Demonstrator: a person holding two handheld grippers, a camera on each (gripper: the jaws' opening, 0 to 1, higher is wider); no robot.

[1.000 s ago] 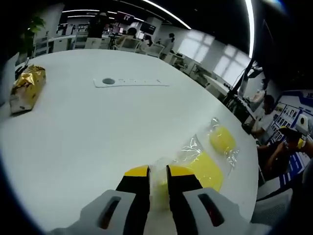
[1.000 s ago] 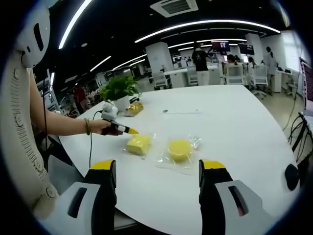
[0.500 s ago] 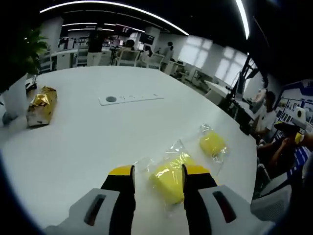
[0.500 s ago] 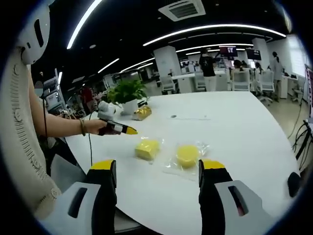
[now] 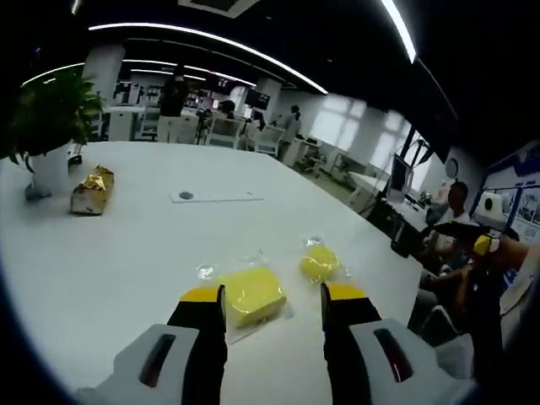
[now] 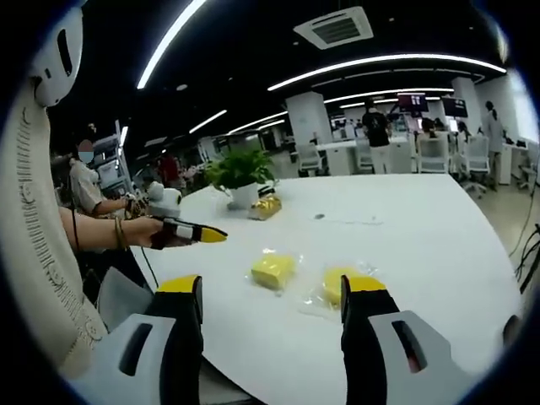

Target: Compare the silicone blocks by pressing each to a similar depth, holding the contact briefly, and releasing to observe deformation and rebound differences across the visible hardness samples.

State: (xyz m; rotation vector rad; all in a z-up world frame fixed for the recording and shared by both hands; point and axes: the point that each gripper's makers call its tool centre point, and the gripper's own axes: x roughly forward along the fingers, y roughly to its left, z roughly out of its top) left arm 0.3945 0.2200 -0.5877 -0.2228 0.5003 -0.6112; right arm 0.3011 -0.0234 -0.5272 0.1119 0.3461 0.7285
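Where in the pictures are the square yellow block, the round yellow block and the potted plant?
square yellow block (image 5: 251, 294), left gripper view, top face.
round yellow block (image 5: 320, 261), left gripper view, its middle.
potted plant (image 6: 239, 170), right gripper view, leaves.

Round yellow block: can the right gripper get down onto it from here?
Probably yes. The right gripper is open, and the round yellow block lies in its clear bag just ahead of its right-hand fingertip, with nothing between them. The square block sits apart.

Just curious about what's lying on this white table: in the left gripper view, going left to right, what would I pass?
Potted green plant → gold foil packet → square yellow silicone block in clear wrap → round yellow silicone block in clear wrap.
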